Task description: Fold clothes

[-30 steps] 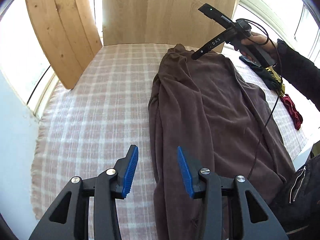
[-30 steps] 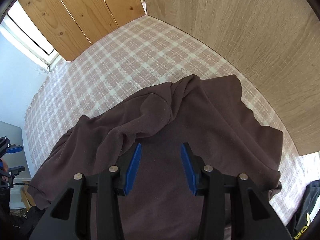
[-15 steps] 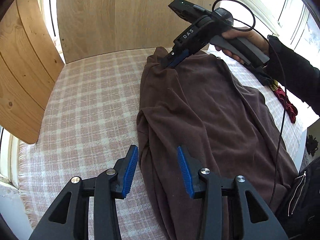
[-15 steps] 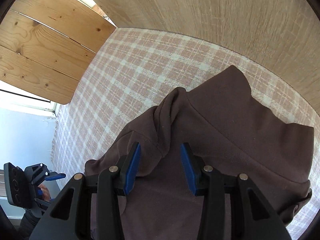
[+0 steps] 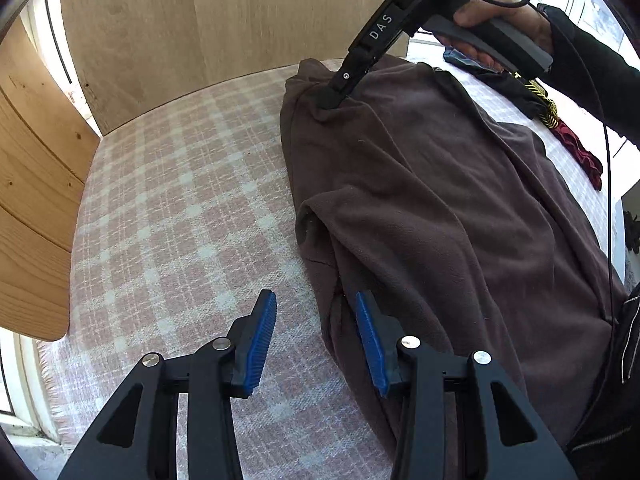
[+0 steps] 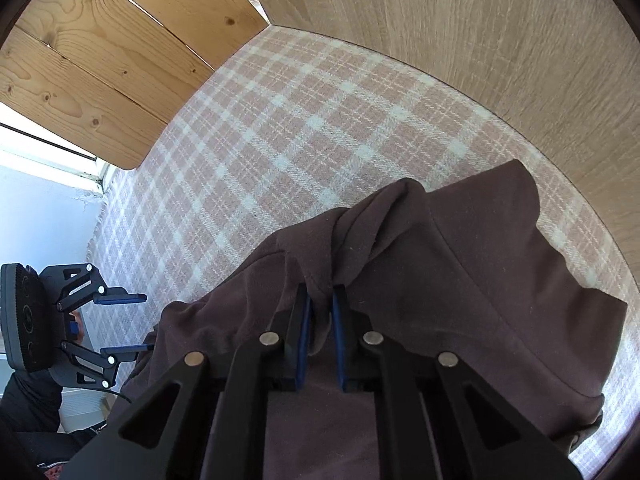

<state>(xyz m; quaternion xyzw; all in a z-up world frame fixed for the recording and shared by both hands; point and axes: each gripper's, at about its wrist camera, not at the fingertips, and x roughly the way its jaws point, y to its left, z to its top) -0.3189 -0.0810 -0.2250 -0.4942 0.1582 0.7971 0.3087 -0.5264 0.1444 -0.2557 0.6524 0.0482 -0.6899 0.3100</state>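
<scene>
Presently the right gripper (image 6: 320, 320) stands clamped on a raised ridge of the brown fleece garment (image 5: 440, 208); its jaws have just been closing, and a pinch of cloth shows between the blue ribbed pads (image 6: 305, 320). The bite sits near the garment's far end, where the fabric bunches into a peak just ahead of the fingertips.

The left gripper (image 5: 316, 336) is parted and holds nothing. Its right-hand pad rests at the garment's near-left edge, and the left-hand pad hangs over the bare pink-and-white checked blanket (image 5: 180, 220); the cloth edge lies between the two, unpressed.

The garment lies lengthwise on the blanket, running from beside the left gripper up to the right gripper, with a rolled fold along its left border.

Handling judgement: the fleece looks soft, light and limp. It will sag and drape from any single hold, so two holds along one edge are advisable. The nap should give the ribbed pads good friction. A suitable second hold is the doubled left edge directly at the left gripper's tips.

Pose: both grippers point steeply downward. The person's right hand (image 5: 492, 12), in a black sleeve (image 5: 592, 68), wraps the grey handle, reaching in from the far right.
</scene>
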